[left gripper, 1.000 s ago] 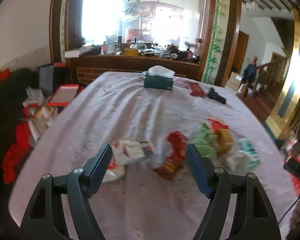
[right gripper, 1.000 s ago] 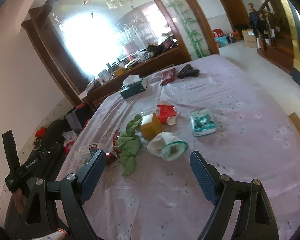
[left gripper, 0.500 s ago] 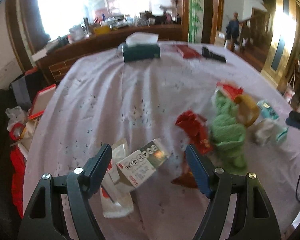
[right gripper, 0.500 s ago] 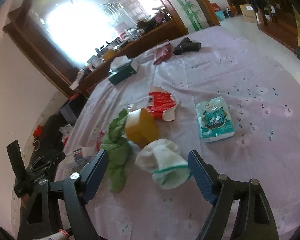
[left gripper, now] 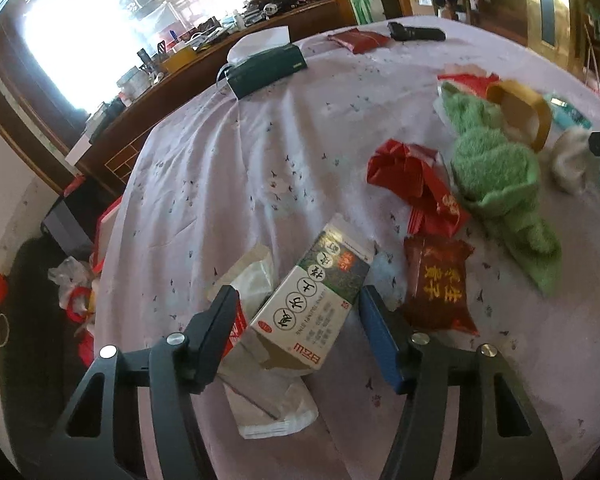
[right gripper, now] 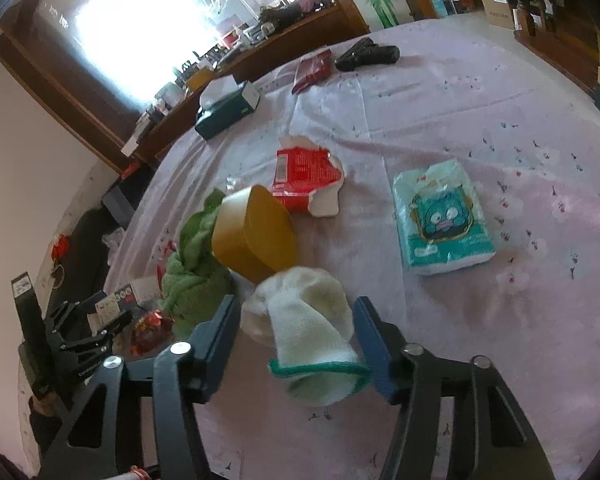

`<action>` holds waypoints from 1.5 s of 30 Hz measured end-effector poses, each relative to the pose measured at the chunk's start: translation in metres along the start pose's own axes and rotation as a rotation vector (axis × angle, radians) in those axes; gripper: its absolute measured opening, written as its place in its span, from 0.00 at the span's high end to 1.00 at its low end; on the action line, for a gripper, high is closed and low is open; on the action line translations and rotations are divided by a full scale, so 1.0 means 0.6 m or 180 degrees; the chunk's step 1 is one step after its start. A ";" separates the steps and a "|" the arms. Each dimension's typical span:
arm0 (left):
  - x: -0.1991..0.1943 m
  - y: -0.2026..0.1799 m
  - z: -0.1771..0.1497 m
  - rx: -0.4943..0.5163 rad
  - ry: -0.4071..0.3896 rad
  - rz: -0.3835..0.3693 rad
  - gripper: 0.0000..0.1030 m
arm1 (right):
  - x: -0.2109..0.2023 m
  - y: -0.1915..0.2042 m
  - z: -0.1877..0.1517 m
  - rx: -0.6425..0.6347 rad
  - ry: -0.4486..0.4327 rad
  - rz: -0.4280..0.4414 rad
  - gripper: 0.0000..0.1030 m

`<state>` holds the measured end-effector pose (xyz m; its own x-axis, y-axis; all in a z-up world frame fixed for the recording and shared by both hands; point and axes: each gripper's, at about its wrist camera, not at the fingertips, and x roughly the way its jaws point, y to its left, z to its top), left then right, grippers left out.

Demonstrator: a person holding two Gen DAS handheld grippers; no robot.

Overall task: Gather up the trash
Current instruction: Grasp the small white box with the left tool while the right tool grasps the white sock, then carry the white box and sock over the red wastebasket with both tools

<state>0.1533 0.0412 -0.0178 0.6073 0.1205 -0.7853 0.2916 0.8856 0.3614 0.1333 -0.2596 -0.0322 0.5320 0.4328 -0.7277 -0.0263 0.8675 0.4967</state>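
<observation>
We have the left gripper wide open, empty, straddling the carton low centre, its long axis slanting between the fingers.

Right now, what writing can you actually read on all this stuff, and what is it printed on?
"OPEN TRUNK BINS"-like Latin line on the white-and-green carton: too blurred to confirm.
Large Chinese characters on the same carton: upside down, unreadable.
Gold Chinese characters on the red packet: unreadable.
Red torn wrapper: print too small.

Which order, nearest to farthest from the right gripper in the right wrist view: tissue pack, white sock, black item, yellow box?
From the right gripper:
1. White sock, between the jaws.
2. Yellow box, just beyond, left.
3. Tissue pack, right.
4. Black item, far edge.
</observation>
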 end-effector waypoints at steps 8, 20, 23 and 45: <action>-0.020 0.009 -0.005 -0.0323 -0.0001 -0.0198 0.69 | 0.018 0.005 -0.013 -0.0043 0.0087 -0.0084 0.61; -0.113 -0.026 -0.069 -0.1400 -0.0151 -0.0780 0.69 | -0.072 -0.007 -0.080 0.0110 -0.0327 0.0147 0.87; -0.145 -0.049 -0.075 -0.1463 -0.0233 -0.0813 0.69 | -0.117 -0.007 -0.105 0.0109 -0.0484 0.0168 0.87; -0.352 -0.316 0.019 -0.0906 -0.1085 -0.1849 0.69 | -0.399 -0.071 -0.252 0.0115 -0.1421 0.0011 0.88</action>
<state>-0.0218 -0.1573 0.0857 0.6229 -0.5095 -0.5936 0.4614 0.8521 -0.2470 -0.1207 -0.3633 0.0491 0.8453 0.2806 -0.4547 -0.0033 0.8537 0.5207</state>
